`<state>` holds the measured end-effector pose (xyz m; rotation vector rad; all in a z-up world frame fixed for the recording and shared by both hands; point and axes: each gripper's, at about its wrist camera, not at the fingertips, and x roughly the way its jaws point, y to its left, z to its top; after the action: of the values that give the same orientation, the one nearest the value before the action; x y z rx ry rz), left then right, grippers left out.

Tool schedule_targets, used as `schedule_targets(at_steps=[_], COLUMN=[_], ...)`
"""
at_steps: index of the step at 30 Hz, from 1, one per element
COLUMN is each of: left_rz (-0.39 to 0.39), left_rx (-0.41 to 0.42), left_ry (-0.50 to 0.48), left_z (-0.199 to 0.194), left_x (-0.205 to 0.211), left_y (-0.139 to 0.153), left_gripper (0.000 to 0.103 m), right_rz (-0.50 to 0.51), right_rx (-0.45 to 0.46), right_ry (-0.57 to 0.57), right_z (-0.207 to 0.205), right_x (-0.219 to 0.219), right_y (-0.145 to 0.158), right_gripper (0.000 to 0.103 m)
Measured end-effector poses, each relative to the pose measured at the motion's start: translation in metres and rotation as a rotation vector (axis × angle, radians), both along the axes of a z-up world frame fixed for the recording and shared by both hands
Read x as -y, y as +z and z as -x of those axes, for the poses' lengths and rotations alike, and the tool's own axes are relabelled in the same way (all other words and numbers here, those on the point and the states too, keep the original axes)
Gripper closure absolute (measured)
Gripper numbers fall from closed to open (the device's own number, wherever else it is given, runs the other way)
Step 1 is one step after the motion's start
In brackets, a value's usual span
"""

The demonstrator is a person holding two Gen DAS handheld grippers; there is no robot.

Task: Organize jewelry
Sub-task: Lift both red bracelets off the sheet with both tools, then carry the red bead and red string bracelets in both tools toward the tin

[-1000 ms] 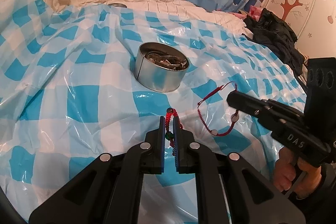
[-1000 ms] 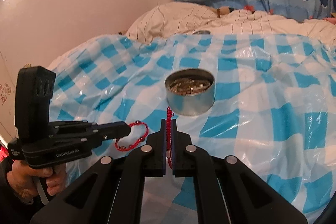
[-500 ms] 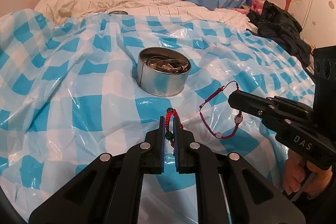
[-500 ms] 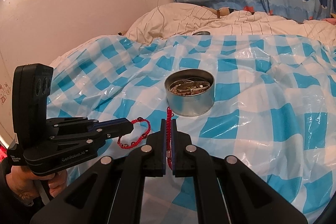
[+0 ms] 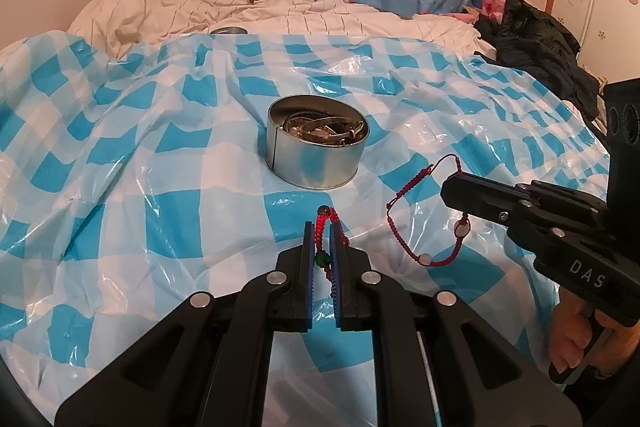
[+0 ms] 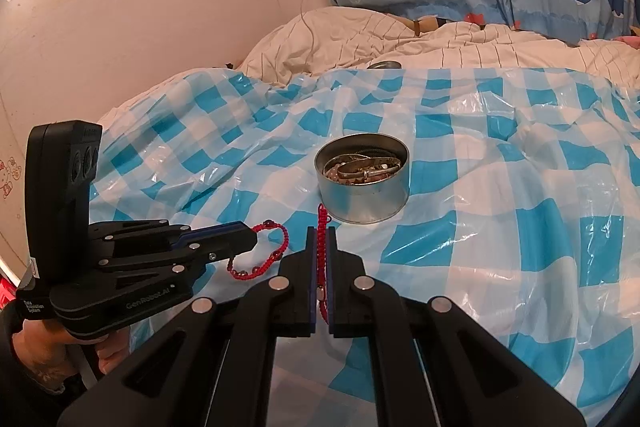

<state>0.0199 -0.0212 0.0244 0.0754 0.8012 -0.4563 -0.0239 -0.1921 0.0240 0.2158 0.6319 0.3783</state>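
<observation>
Each wrist view shows the other gripper's lettering: "DAS" on the right gripper [image 5: 452, 187], "GenRobot.AI" on the left gripper [image 6: 250, 241]. Each is clamped on its own red cord bracelet [image 5: 416, 215], both held near the round tin [image 6: 362, 189] of metal jewelry on the checked plastic sheet [image 6: 520, 227].

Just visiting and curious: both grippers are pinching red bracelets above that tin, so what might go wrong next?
1. The tin already looks full of metal pieces, so a dropped bracelet might drape over its rim.
2. The crinkled checkered sheet lies over soft bedding, so a nudge could tip the tin.
3. The left gripper's bracelet could snag on the right gripper's bracelet.
</observation>
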Motion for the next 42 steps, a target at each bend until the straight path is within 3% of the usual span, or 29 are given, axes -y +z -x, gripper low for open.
schedule_targets(at_steps=[42], left_rz=[-0.031], left_rx=[0.027], left_ry=[0.008], left_z=[0.0], left_x=[0.005], left_y=[0.0012], left_gripper=[0.096], right_rz=[-0.002], right_rx=[0.01], right_ry=[-0.008], right_z=[-0.0022], right_x=[0.0045], right_y=[0.0048], right_gripper=[0.098])
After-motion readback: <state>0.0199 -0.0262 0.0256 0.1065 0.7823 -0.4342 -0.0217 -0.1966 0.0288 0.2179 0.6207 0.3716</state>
